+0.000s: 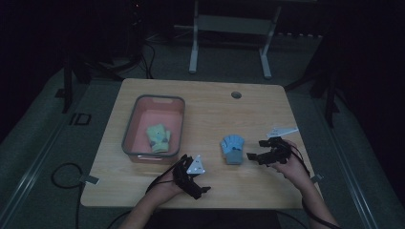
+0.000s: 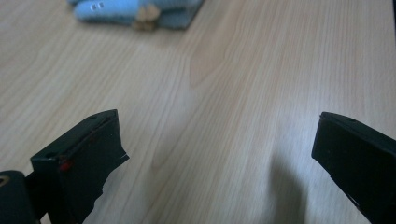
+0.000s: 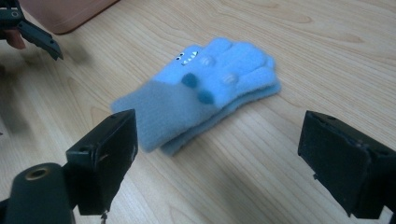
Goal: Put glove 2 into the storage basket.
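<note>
So the blue gloves (image 3: 201, 100) are what we're after here. They're a stacked pair lying flat on the table (image 1: 210, 102), roughly centre-right, with the cuff end toward us and the fingers pointing to 12 o'clock. Our right gripper (image 1: 253, 156) sits just at their 3 o'clock, jaws spread wide and holding nothing, lined up on the cuff in its own view. Looks to us like the reach-in step, right before the grab.

Left gripper (image 1: 205, 189) is parked down at about 7 o'clock of the gloves, near the front edge, also released and empty; in its view the gloves peek in at the top.

Further out at 9 o'clock there's the pink bin (image 1: 130, 128) with a yellow-green pair (image 1: 158, 138) already in it, so we reckon the blue pair goes there next.

Next move probably needs us to slide forward, drop low so one jaw gets under both layers, then pinch the cuff so the pair doesn't split.
</note>
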Demonstrator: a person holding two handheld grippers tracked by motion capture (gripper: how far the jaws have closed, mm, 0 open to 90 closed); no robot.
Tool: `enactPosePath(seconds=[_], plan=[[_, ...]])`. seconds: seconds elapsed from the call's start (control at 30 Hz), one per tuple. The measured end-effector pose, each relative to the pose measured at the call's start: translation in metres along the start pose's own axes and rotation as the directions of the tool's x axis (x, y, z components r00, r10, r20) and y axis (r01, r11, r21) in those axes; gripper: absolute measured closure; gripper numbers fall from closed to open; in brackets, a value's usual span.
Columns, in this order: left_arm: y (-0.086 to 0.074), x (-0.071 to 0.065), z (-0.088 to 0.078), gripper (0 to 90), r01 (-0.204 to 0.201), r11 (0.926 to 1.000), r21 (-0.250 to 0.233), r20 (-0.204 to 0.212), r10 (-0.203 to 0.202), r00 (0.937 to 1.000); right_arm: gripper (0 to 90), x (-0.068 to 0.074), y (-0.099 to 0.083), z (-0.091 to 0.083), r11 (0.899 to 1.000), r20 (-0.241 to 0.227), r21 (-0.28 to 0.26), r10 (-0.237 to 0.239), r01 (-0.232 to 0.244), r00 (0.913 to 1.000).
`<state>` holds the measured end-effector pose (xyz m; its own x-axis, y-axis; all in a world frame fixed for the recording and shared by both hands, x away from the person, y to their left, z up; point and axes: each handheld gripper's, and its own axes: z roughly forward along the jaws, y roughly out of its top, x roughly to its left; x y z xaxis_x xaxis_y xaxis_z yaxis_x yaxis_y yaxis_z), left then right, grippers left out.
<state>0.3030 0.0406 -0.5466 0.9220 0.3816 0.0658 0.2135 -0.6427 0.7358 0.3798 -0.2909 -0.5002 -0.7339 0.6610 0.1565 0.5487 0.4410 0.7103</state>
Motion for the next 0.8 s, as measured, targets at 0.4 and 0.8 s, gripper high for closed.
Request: enactPosePath(seconds=[0.4, 0.8], plan=[[0.027, 0.001, 0.013, 5.9, -0.031, 0.9995, -0.005, 0.007, 0.031, 0.9995, 27.4, -0.007, 0.005, -0.011, 1.0, 0.008, -0.024, -0.012, 0.013, 0.9999], [0.062, 0.01, 0.033, 16.5, -0.14, 0.99, -0.018, 0.0, 0.14, 0.9902, 36.4, -0.016, 0.01, -0.007, 1.0, 0.04, -0.03, 0.001, 0.0, 0.9992]])
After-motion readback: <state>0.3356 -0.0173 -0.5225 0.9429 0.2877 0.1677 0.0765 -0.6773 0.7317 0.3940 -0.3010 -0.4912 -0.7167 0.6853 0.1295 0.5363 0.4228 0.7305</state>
